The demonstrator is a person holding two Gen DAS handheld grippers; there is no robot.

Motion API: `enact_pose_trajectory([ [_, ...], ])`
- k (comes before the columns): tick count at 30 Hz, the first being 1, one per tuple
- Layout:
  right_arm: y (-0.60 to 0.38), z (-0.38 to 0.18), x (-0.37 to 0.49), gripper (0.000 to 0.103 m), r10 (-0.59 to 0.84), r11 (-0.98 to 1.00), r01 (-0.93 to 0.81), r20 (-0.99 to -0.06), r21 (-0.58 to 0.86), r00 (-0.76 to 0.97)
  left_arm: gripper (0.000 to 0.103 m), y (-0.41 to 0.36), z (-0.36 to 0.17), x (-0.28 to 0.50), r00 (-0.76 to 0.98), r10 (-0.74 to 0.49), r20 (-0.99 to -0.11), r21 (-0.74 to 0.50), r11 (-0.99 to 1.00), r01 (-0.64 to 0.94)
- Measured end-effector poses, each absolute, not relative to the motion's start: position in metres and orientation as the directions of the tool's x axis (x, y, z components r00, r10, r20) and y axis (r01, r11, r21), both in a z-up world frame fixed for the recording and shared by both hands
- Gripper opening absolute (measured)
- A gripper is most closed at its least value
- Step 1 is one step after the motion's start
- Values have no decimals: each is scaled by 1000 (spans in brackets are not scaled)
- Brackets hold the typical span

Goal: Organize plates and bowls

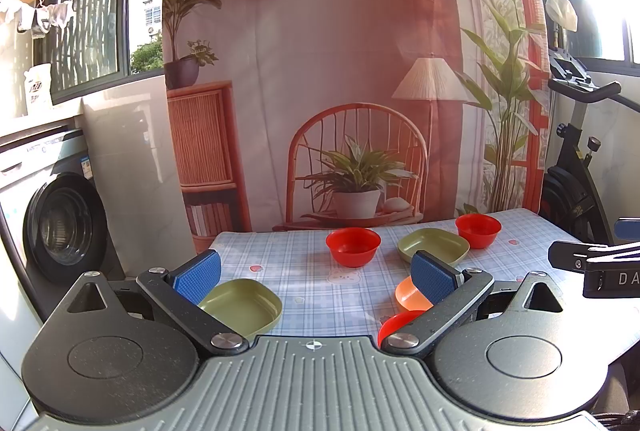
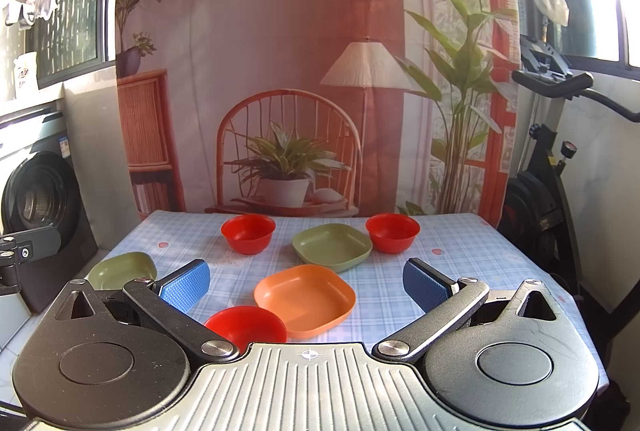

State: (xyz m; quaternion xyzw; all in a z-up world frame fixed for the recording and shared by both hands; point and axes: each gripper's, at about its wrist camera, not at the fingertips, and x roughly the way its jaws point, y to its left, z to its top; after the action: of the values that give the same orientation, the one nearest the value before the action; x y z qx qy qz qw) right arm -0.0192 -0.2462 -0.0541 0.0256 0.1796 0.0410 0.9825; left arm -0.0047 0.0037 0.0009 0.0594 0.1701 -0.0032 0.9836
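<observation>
On the checked tablecloth (image 2: 400, 283) stand three red bowls, two green square plates and an orange square plate. In the right wrist view: the far left red bowl (image 2: 248, 233), the far right red bowl (image 2: 393, 232), the far green plate (image 2: 332, 246), the orange plate (image 2: 305, 299), the near red bowl (image 2: 245, 325) and the left green plate (image 2: 122, 270). My right gripper (image 2: 306, 283) is open and empty above the table's near edge. My left gripper (image 1: 316, 277) is open and empty; the near green plate (image 1: 242, 305) lies by its left finger and the orange plate (image 1: 410, 294) behind its right finger.
A printed backdrop cloth (image 2: 300, 71) hangs behind the table. A washing machine (image 1: 60, 227) stands to the left and an exercise bike (image 2: 552, 167) to the right. The other gripper's body shows at the right edge of the left wrist view (image 1: 596, 263).
</observation>
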Motion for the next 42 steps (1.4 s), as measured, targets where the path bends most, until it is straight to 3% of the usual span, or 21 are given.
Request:
enact_pose_trajectory([
  [17,-256,-50,-14,103,113,993,-98,-330,64,937,102,12,3,9,930,14,-366,90,996,20],
  [24,-264,-30,28,103,143,990,-131,-282,61,949,102,15,9,47,932,89,-351,160,986,-34],
  [32,-256,-29,93,102,201,979,-182,-317,89,927,102,28,28,99,935,119,-334,199,979,-54],
  [42,-199,-53,170,98,293,956,-255,-406,146,866,101,85,22,163,895,177,-409,193,976,-105],
])
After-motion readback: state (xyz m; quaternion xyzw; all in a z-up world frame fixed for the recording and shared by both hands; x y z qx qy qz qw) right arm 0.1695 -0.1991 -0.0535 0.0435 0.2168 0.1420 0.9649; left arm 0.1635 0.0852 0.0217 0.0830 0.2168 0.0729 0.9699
